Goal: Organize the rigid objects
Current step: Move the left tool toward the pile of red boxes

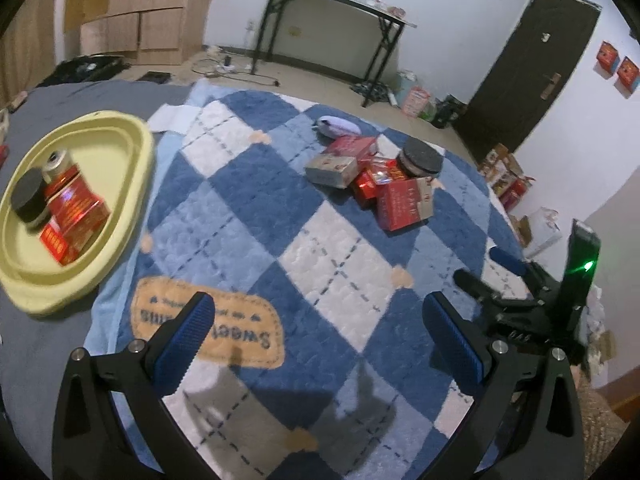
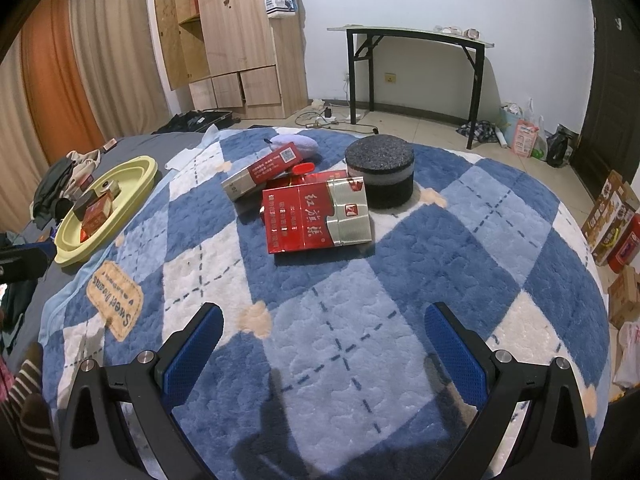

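Count: far pile holds four red cardboard cigarette packs (image 1: 404, 204), one grey carton (image 1: 330, 170), one black round sponge puck (image 2: 379, 178); left yellow oval plastic tray (image 1: 132, 200) holds one more puck.

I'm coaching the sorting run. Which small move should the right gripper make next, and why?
Probably ease the open right gripper forward to straddle the nearest red box. It tops the pile on the blanket, while similar boxes already sit in the yellow tray.
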`<state>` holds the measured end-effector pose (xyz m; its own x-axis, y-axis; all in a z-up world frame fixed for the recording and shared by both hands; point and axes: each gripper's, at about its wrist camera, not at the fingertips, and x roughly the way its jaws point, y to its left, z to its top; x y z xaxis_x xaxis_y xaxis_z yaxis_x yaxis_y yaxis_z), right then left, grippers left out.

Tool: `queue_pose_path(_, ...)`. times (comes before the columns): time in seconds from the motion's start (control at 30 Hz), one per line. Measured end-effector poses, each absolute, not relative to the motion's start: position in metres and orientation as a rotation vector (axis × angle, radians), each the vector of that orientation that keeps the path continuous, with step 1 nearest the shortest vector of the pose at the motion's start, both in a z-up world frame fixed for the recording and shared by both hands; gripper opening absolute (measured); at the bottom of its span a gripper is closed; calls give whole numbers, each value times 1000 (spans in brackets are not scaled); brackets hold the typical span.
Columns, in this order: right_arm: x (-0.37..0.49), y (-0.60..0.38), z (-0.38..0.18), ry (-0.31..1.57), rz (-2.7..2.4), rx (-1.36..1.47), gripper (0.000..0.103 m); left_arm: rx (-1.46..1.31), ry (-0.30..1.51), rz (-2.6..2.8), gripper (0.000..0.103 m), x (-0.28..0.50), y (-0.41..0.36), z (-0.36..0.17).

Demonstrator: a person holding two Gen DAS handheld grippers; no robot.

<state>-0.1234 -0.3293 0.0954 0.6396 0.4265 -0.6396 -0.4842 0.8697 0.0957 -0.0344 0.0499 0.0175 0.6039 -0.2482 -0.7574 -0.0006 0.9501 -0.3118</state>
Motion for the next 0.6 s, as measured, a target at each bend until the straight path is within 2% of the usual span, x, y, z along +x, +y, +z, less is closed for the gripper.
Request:
queue_pose_path(0.23,-121,-323,93,717,567,-87,103,-56,984,-317,103,26,52,45)
queue_pose_path(0.37,-112,-318,98,695,578,-64,103,-22,993,-392,103,66,52,49)
queue_pose_path(0.6,-72,-299,90,703,574,-80,103,45,979,-522,103,138,27,11)
